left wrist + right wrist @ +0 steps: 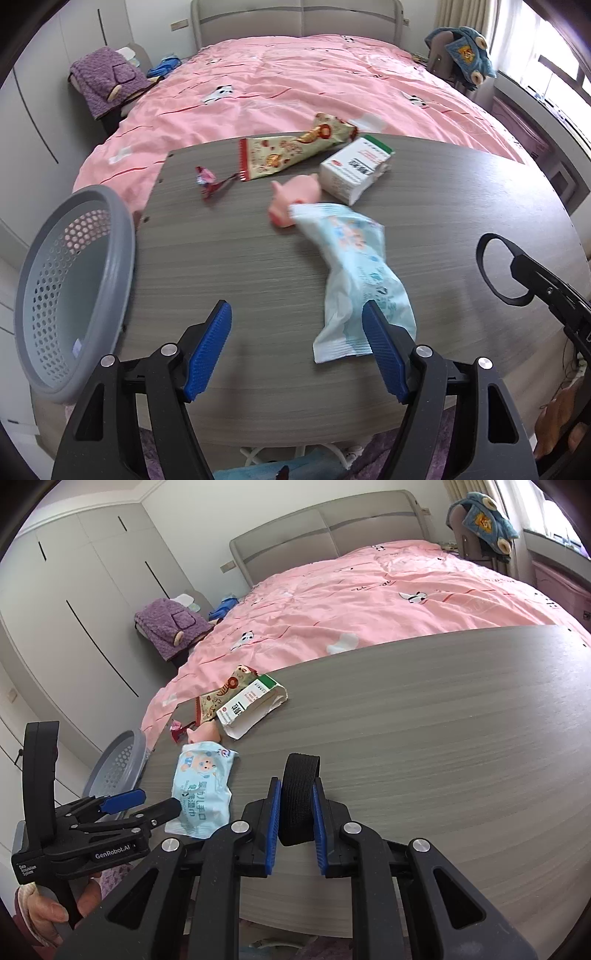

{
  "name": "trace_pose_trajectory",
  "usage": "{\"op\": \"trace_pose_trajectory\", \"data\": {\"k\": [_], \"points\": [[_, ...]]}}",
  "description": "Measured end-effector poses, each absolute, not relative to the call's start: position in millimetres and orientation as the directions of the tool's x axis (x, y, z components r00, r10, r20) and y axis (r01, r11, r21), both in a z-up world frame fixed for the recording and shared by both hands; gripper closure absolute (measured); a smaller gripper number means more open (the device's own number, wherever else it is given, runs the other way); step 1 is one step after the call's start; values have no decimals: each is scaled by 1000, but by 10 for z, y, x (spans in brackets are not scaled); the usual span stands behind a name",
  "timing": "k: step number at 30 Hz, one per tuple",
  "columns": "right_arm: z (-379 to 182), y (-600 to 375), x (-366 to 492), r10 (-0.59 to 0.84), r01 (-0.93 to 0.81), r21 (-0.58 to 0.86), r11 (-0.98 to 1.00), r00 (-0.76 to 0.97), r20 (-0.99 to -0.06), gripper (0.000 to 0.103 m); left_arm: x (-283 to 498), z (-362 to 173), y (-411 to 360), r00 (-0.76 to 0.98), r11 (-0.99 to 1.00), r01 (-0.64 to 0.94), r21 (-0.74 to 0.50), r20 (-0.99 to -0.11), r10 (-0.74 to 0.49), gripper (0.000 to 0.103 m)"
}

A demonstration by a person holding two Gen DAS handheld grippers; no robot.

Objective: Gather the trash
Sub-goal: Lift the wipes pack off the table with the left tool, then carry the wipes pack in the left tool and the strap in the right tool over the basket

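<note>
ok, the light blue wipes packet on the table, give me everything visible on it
The light blue wipes packet is a soft plastic pouch, crinkled and looking fairly flat, printed with a cartoon bear and blue characters. It lies flat on the grey wood-grain table, long axis running away from the cameras. Its far end overlaps or touches the pink pig toy. The open left gripper hovers by its near end, right finger in front of it; contact unclear.

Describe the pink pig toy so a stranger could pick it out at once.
Start at the grey wood-grain table in front of the pink bed. Among the litter near its far edge, look between the white carton and the pale blue wipes pack. The pig toy is the only rounded, solid pink thing; its neighbours are all flat packaging.
</note>
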State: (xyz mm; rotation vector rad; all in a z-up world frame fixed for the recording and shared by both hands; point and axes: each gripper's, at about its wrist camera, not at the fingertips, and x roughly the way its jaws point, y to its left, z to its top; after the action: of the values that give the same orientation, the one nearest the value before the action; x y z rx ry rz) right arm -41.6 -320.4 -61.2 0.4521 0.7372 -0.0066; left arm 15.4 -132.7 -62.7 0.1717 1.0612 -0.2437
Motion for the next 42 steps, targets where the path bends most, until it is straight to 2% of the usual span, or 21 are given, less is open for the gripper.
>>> {"op": "trace_pose_trajectory", "data": {"k": [5, 13, 21, 35, 36, 38, 42], "points": [[-599, -3192, -415, 149, 162, 394, 905, 746, -649, 86, 141, -541, -1210, 482, 965, 262, 17, -868, -116, 33], [-602, -3226, -439, 145, 169, 399, 901, 749, -647, 86, 147, -395, -1464, 488, 944, 327, -33, -850, -198, 33], [-669, -3334, -472, 141, 191, 413, 891, 748, -649, 86, 278, -578, -1748, 456, 937, 350, 2, -874, -168, 33], [-725, -3355, -456, 146, 199, 419, 886, 738, -659, 86, 422, -840, -1806, 414, 937, 348, -8, -896, -162, 33], [-724, -3351, -451, 145, 200, 418, 886, 737, -660, 86, 425, -849, -1798, 409, 937, 349, -18, -897, -169, 35], [-720, -3344, -446, 143, 202, 416, 887, 736, -662, 86, 430, -868, -1788, 399, 936, 350, -30, -900, -178, 50], [-707, -3322, -438, 137, 205, 410, 889, 734, -665, 86, 412, -869, -1744, 394, 933, 357, -47, -898, -196, 57]]}}
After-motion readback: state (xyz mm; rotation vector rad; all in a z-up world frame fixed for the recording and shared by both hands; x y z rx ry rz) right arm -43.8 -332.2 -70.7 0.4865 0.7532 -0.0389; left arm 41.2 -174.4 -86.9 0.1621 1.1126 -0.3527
